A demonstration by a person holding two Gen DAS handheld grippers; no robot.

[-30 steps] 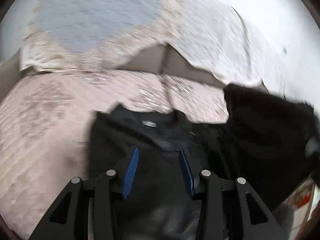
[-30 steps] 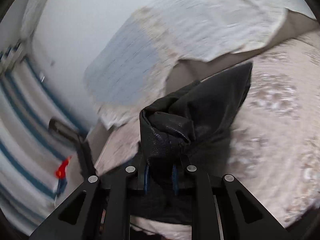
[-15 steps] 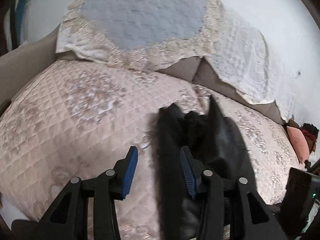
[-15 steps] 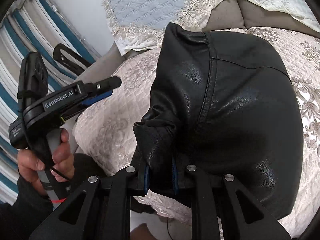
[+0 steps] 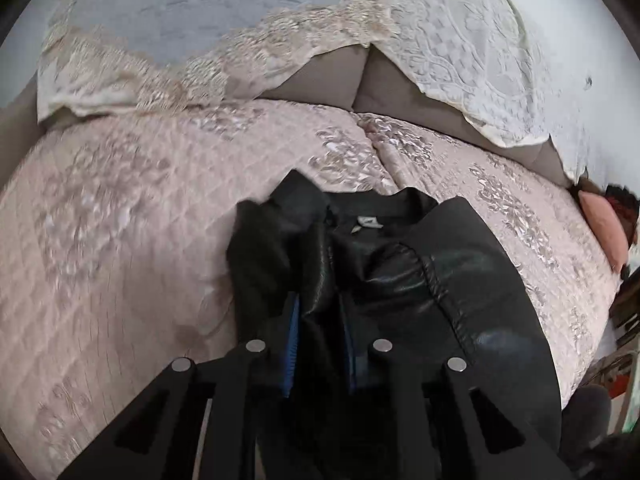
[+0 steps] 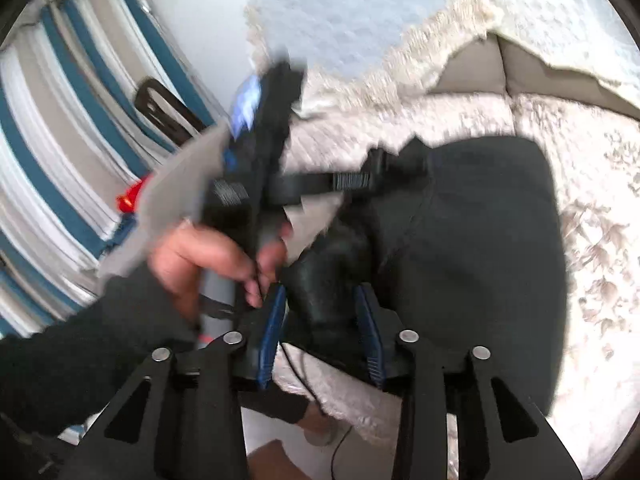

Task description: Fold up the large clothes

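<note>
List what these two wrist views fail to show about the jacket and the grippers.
- Left wrist view: the black jacket's lower part is cut off by the bottom edge and the left gripper.
- Right wrist view: motion blur smears the jacket; whether the right gripper pinches it is unclear.

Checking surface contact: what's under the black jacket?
The black leather jacket lies on the pink quilted cover, which shows on both sides. The area directly beneath is hidden. The left gripper pinches a fold.
</note>
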